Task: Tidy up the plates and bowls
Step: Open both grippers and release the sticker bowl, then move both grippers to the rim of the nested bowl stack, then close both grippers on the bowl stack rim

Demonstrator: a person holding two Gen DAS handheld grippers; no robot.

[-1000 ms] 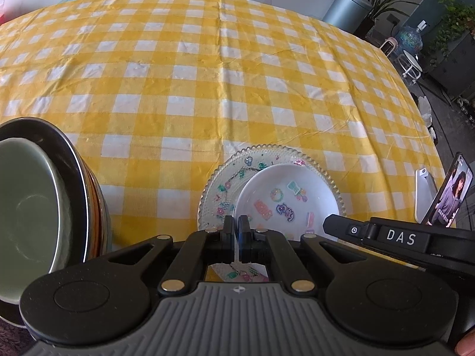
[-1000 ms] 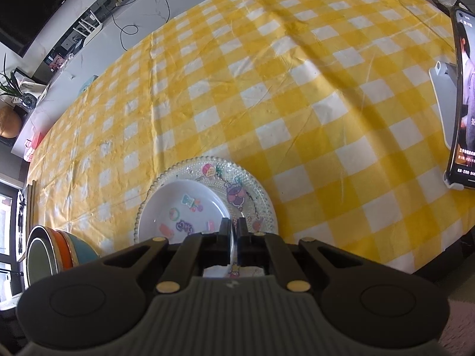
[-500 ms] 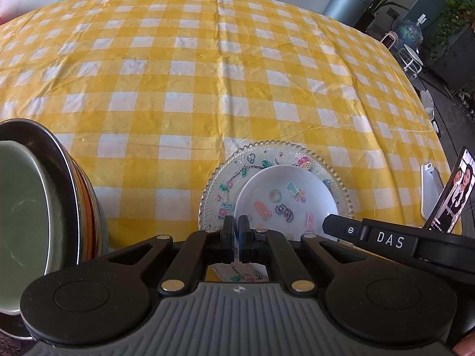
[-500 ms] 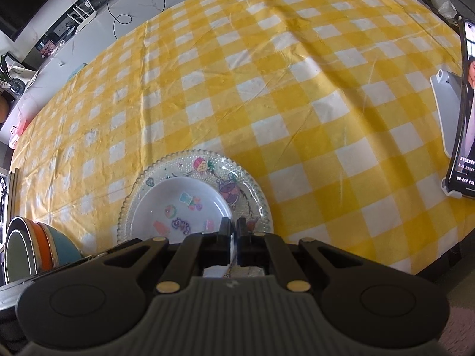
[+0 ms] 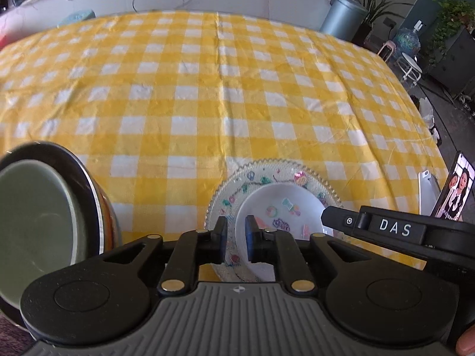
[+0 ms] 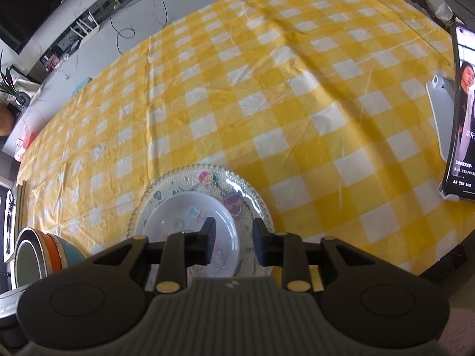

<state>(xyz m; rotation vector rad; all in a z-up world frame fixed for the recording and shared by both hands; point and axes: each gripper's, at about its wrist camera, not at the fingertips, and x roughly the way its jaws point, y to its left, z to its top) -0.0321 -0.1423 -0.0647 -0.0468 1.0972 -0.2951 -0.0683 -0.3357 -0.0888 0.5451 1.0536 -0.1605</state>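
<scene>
Small white bowl (image 5: 282, 210) with cartoon prints sits on the clear beaded glass plate (image 5: 255, 178), both at the near edge of the table (image 5: 207, 89), right in front of you. Your left gripper (image 5: 234, 237) has its jaws slightly apart, straddling the bowl's near-left rim without clamping it. Your right gripper (image 6: 233, 241) has its jaws wider apart, also over the bowl's rim (image 6: 190, 222) and the plate (image 6: 207, 178).

Left of that: a nested stack of bowls (image 5: 44, 222), green one innermost, dark-rimmed, orange and teal shells outside it (image 6: 44, 252). It stands just beside the plate, apart from it.

Right edge of the table: a phone (image 6: 464, 112) propped upright, screen lit, with a white stand (image 6: 439, 109) behind it.

Yellow-and-white checked tablecloth, wrinkled. Beyond it: grey bin (image 5: 341, 20), potted plants (image 5: 445, 14), water jug (image 5: 409, 40), white stool (image 5: 411, 68).
</scene>
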